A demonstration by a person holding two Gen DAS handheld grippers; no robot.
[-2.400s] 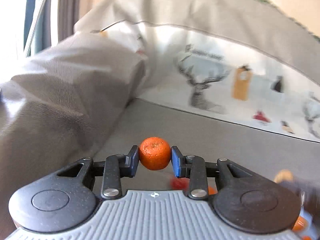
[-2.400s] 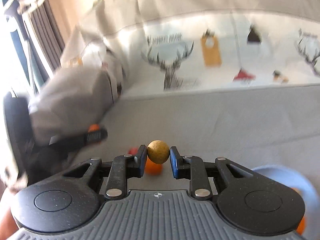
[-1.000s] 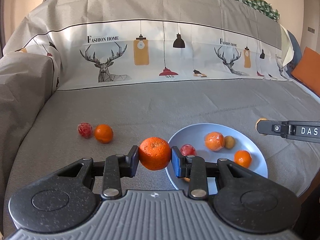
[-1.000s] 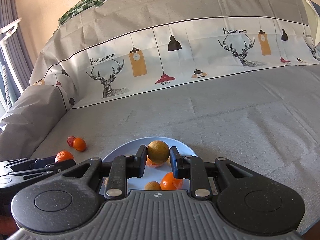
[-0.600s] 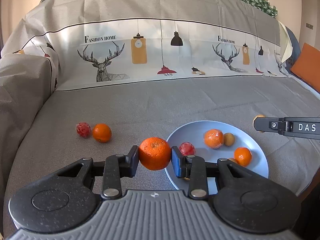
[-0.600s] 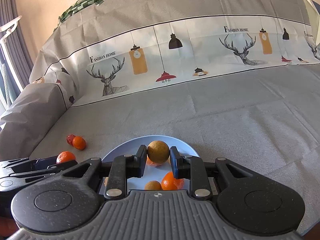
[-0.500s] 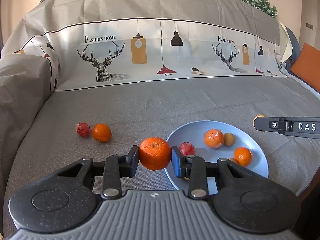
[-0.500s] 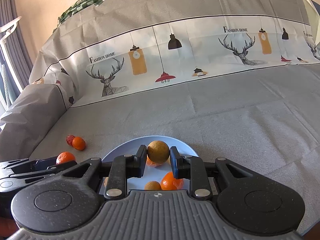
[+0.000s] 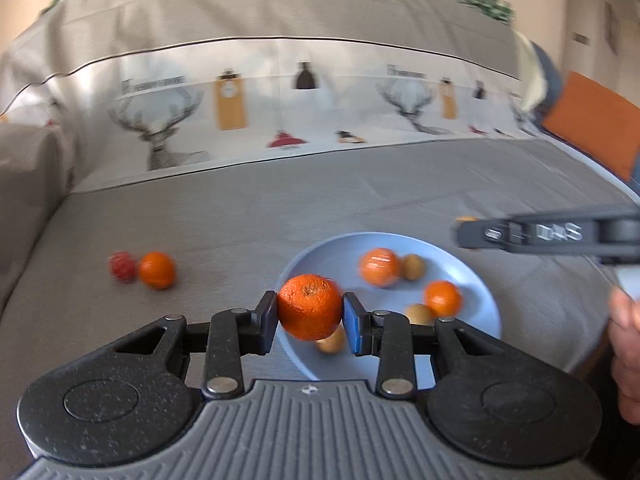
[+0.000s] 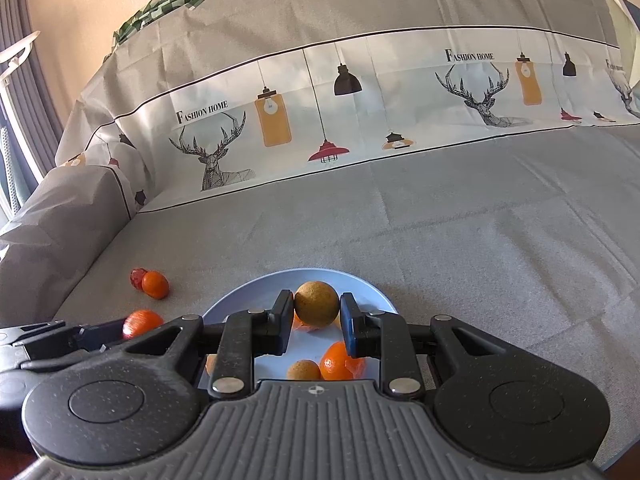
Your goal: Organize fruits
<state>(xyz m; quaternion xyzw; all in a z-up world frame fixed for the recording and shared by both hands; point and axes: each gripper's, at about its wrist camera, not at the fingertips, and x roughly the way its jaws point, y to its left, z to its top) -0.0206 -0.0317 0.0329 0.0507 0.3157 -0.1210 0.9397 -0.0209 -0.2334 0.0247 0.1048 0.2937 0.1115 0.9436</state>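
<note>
My left gripper (image 9: 310,320) is shut on an orange tangerine (image 9: 310,306) and holds it above the near left rim of a light blue plate (image 9: 328,256). The plate holds several small orange and brown fruits. My right gripper (image 10: 316,318) is shut on a round brown fruit (image 10: 316,303) above the same plate (image 10: 248,294). An orange fruit (image 9: 157,270) and a red fruit (image 9: 121,266) lie together on the grey cover left of the plate; they also show in the right wrist view (image 10: 155,285).
The grey cover lies over a sofa seat, with a printed backrest (image 10: 360,120) behind and a covered armrest (image 10: 48,220) at the left. An orange cushion (image 9: 592,128) is at the far right. A hand (image 9: 628,344) shows at the right edge.
My left gripper has moved right and forward with the tangerine, from beside the plate to over its near left rim. My right gripper has barely moved.
</note>
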